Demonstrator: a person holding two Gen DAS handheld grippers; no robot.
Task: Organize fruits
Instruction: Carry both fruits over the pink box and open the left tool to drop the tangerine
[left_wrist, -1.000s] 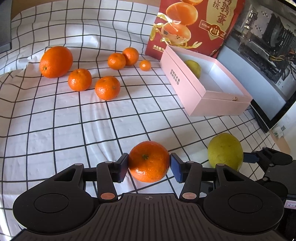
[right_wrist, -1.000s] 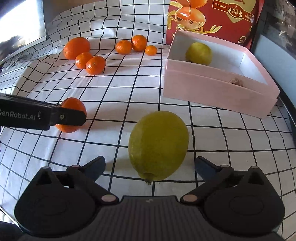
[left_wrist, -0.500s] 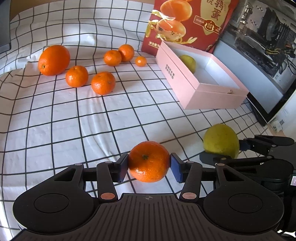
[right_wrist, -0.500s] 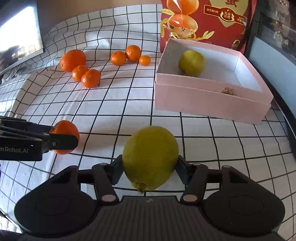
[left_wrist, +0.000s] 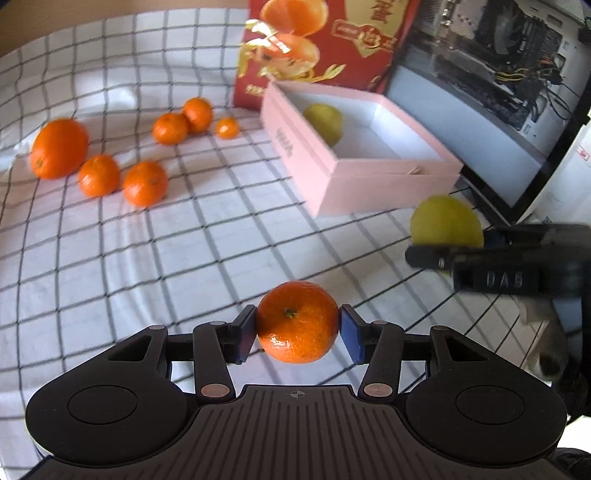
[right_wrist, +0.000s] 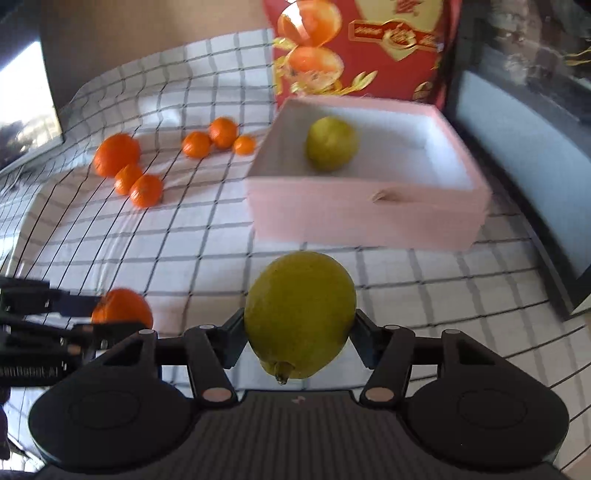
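My left gripper is shut on a small orange mandarin and holds it above the checked cloth. My right gripper is shut on a yellow-green lemon, lifted off the cloth in front of the pink box. A second lemon lies inside that box. The held lemon and the right gripper show at the right of the left wrist view. The held mandarin shows at the left of the right wrist view.
Several oranges and mandarins lie on the cloth at the far left: a large orange, a pair beside it, and a cluster near a red printed carton. A dark monitor stands at the right.
Both grippers have risen with their fruit. The right gripper closed on the lemon, lifted it and moved toward the pink box. The left gripper kept its hold on the mandarin.
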